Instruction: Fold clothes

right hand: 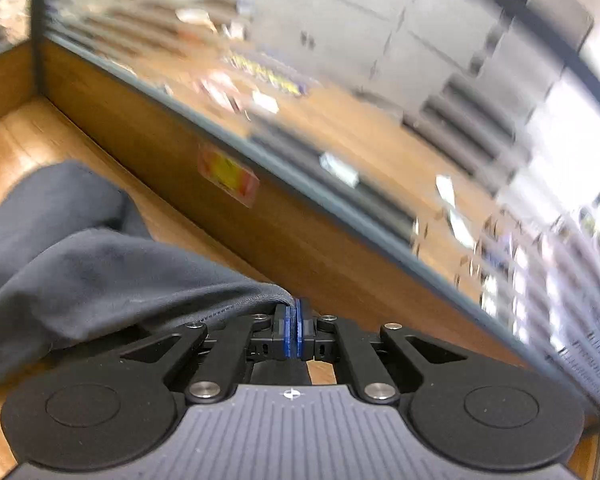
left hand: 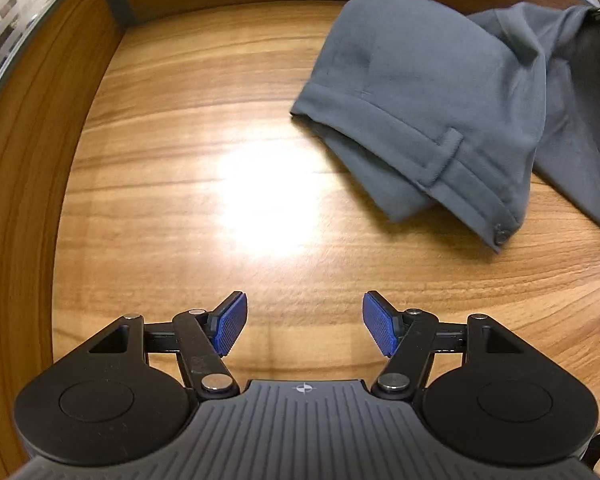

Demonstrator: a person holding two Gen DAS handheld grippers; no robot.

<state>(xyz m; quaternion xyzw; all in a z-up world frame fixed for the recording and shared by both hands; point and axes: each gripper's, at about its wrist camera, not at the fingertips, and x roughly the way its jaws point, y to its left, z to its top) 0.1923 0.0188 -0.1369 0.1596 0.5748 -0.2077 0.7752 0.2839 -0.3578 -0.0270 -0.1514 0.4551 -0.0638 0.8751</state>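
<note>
Grey trousers [left hand: 428,92] lie on the wooden table, folded over, with the waistband, a belt loop and a button toward me at the right. My left gripper [left hand: 304,322] hovers open over bare wood, well short and left of the trousers, nothing between its blue pads. In the right wrist view, my right gripper [right hand: 296,320] is shut on an edge of the grey trousers [right hand: 100,268], which stretch away to the left, lifted off the table. The pinched cloth shows only as a thin hem at the pads.
The wooden table [left hand: 220,200] is bounded by a raised wooden partition [right hand: 284,224] topped with glass at the back and left. A red and yellow sticker [right hand: 228,176] sits on the partition. The right wrist view is blurred.
</note>
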